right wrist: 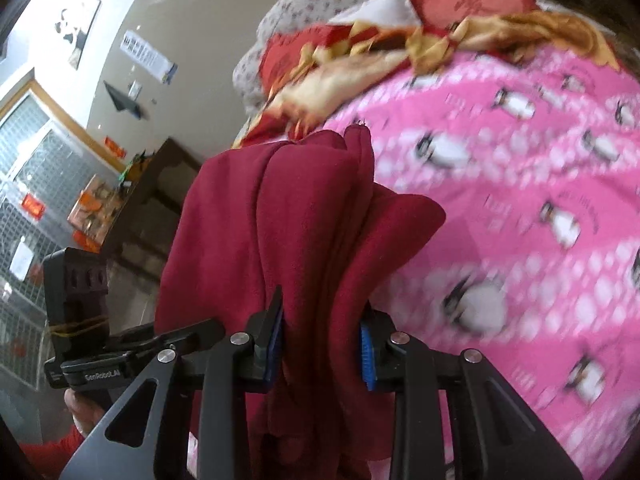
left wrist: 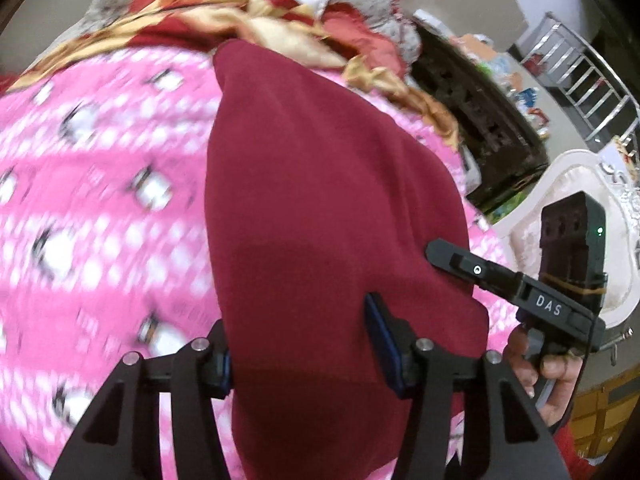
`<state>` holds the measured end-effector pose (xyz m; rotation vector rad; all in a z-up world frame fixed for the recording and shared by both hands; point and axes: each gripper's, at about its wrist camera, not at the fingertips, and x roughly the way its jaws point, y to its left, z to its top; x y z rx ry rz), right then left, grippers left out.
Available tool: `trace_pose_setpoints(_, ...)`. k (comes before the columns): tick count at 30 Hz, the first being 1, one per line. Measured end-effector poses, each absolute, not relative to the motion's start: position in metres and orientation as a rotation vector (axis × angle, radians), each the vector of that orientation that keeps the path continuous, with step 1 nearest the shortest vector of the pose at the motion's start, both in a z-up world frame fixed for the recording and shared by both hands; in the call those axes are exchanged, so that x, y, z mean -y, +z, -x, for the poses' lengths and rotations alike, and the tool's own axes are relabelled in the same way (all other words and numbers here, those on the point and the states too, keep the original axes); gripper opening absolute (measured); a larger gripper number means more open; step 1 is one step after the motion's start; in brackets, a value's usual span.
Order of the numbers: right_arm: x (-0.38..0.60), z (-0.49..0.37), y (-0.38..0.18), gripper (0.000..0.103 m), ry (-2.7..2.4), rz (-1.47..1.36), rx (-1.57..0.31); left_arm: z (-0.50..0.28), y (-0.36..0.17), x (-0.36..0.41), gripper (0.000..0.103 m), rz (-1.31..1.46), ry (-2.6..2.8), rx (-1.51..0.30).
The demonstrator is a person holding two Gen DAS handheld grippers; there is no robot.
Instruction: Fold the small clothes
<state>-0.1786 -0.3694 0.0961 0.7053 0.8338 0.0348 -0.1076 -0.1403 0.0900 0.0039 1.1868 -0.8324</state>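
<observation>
A dark red garment [left wrist: 320, 200] hangs folded over a pink penguin-print bedspread [left wrist: 100, 200]. In the left wrist view my left gripper [left wrist: 304, 352] has the garment between its blue-padded fingers [left wrist: 380, 344], shut on the cloth. The right gripper [left wrist: 460, 260] shows at the garment's right edge, held by a hand. In the right wrist view my right gripper [right wrist: 322, 344] is shut on a bunched, doubled part of the red garment [right wrist: 280, 208], which hangs above the bedspread [right wrist: 520, 200]. The left gripper [right wrist: 160, 340] shows at the lower left.
A red and gold quilt [left wrist: 240, 16] and floral bedding [right wrist: 312, 4] are piled at the far end of the bed. A dark carved wooden cabinet [left wrist: 480, 112] stands beside the bed. A white chair [left wrist: 560, 200] and a metal railing [left wrist: 580, 72] are to the right.
</observation>
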Motion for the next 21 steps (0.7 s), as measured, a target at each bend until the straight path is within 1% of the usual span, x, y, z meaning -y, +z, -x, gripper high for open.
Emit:
trace_pose_setpoints(4, 0.346, 0.176, 0.066, 0.041, 0.048, -0.712, -0.923, 0.115, 0.058, 0.122, 0.058, -0.021, -0.753, -1.261)
trace_pose_setpoints(5, 0.34, 0.173, 0.054, 0.044, 0.036, -0.685, -0.967, 0.116, 0.051, 0.121, 0.059, -0.023, -0.741, -1.274)
trace_pose_setpoints(6, 0.337, 0.171, 0.048, 0.048, 0.011, -0.651, -0.989, 0.117, 0.045, 0.119, 0.063, -0.022, -0.728, -1.264)
trace_pose_setpoints(7, 0.334, 0.171, 0.046, 0.049, -0.018, -0.617, -0.992, 0.119, 0.045, 0.117, 0.066, -0.023, -0.713, -1.243)
trace_pose_setpoints(8, 0.333, 0.173, 0.048, 0.049, -0.023, -0.612, -0.981, 0.121, 0.046, 0.116, 0.07, -0.031, -0.7, -1.226)
trace_pose_setpoints(9, 0.333, 0.175, 0.052, 0.049, -0.034, -0.608, -0.975, 0.124, 0.047, 0.114, 0.071, -0.038, -0.69, -1.213)
trace_pose_setpoints(13, 0.328, 0.186, 0.078, 0.05, -0.087, -0.497, -0.942, 0.133, 0.057, 0.109, 0.072, -0.064, -0.656, -1.168)
trace_pose_setpoints(17, 0.311, 0.2, 0.112, 0.05, -0.059, -0.407, -0.863, 0.139, 0.072, 0.102, 0.073, -0.116, -0.601, -1.085)
trace_pose_setpoints(21, 0.287, 0.196, 0.125, 0.05, -0.002, -0.363, -0.837, 0.142, 0.082, 0.088, 0.076, -0.153, -0.557, -1.02)
